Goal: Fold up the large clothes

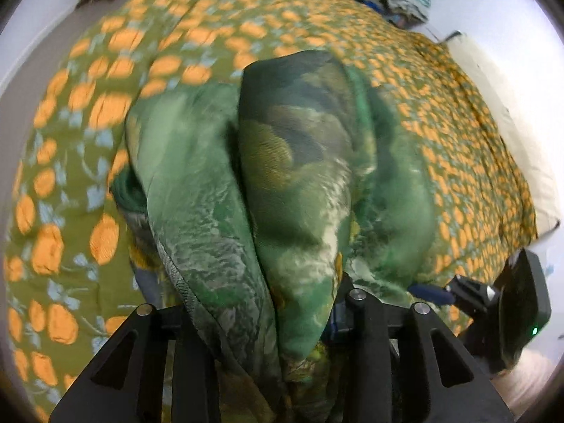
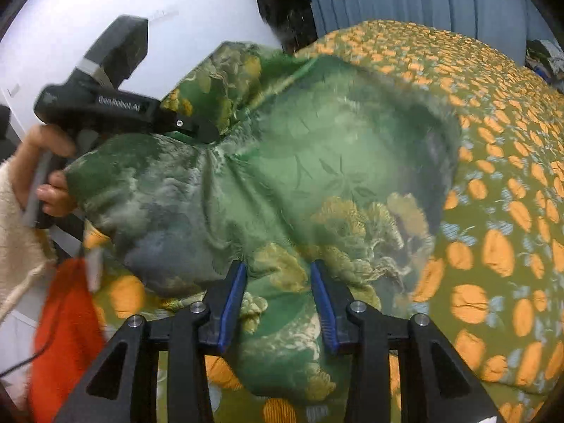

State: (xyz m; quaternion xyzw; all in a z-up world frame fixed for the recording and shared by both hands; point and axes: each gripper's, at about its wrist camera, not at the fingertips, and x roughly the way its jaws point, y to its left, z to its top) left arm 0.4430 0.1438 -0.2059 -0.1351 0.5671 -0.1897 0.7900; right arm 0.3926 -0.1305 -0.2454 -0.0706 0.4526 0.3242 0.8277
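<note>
— Folding is judged to be midway: a green garment point(image 2: 282, 176) is held up in a bunch above the bed point(image 2: 500, 239), which is covered by a spread printed with orange fruit. How should the step be done well?

— The two held edges are best kept level and pulled gently apart, so that the cloth is flattened before it is laid down on the spread. The fabric looks thick and slippery, so slack could be gathered into the fold if the halves are brought together while it is bunched. The lower hem should be allowed to touch the bed first.

— And the left tongs point(image 2: 208, 130)?

— A pinch of cloth near the upper edge is gripped by them, the tips being closed tight on it, as is seen from the right wrist view. In the left wrist view the fingers are buried under draped fabric.

— The right tongs point(image 2: 278, 299)?

— They are parted only moderately, and a thick fold of the garment is lodged between the blue pads point(image 2: 231, 303). The cloth appears to be squeezed by both pads, though firmness of the hold cannot be told.
</note>
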